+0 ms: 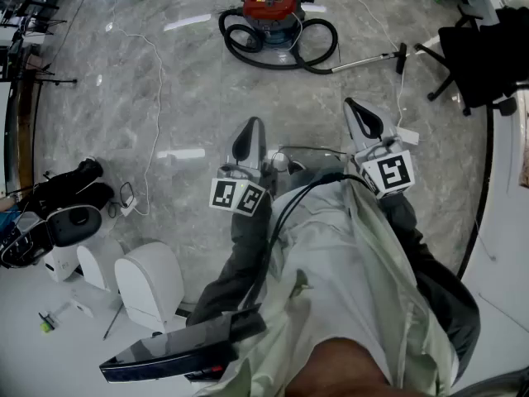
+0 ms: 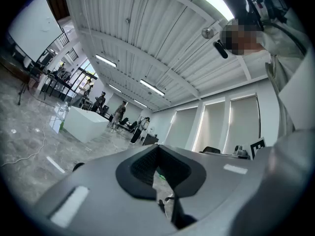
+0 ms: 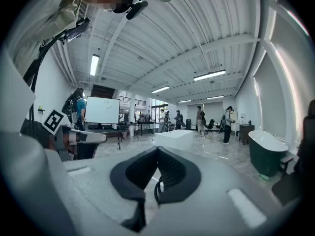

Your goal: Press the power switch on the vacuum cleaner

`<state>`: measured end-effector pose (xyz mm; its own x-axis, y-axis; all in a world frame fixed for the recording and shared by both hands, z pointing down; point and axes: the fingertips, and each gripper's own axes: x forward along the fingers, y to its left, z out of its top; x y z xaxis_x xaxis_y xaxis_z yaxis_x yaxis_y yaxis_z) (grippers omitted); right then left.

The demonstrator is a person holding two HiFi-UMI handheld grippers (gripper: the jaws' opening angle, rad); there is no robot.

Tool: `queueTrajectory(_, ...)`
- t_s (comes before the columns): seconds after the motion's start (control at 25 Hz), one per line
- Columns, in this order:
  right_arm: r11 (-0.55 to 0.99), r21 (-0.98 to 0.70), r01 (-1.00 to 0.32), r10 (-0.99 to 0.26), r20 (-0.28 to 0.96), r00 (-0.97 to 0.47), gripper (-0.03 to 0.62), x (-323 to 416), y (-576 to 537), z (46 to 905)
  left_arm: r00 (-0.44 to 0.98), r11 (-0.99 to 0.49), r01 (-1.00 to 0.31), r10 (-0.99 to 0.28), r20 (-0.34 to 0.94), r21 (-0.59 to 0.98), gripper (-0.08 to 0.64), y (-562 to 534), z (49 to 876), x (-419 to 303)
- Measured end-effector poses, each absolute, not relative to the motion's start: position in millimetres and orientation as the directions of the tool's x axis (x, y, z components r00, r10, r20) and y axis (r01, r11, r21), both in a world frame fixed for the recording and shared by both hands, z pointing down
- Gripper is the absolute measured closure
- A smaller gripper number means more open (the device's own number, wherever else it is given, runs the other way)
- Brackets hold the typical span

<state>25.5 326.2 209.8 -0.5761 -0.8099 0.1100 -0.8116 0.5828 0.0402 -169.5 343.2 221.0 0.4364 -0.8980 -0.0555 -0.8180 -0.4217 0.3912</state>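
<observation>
Well, we need to close in first: the vacuum cleaner [image 1: 271,11] sits well ahead on the floor [image 1: 207,98]. The left gripper [image 1: 250,132] and right gripper [image 1: 357,110] both have jaws together, empty. Press squarely with 1 closed tip (the power switch is too small to find from here).

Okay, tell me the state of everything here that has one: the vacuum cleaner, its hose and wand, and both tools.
vacuum cleaner: upright on the floor, untouched, well ahead of both tools.
hose: looped on the floor around the vacuum cleaner.
wand: lying flat on the floor.
left tool: jaws together, holding nothing.
right tool: jaws together, holding nothing.
</observation>
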Motion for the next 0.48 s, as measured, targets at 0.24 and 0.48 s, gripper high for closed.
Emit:
queueTrajectory(0.24, 0.605, 0.044, -0.795, -0.794, 0.104, -0.599, 0.591, 34.4, 317.4, 201.4, 0.432, -0.416, -0.818, -0.9, -0.055, 0.396, 0.555, 333.4, 215.5, -153.5)
queueTrajectory(0.48, 0.596, 0.021, -0.803, -0.798, 0.121, -0.59, 0.591, 56.6, 318.9, 203.8, 0.458, -0.432, -0.801, -0.888, -0.042, 0.415, 0.555, 329.5, 217.6, -125.3)
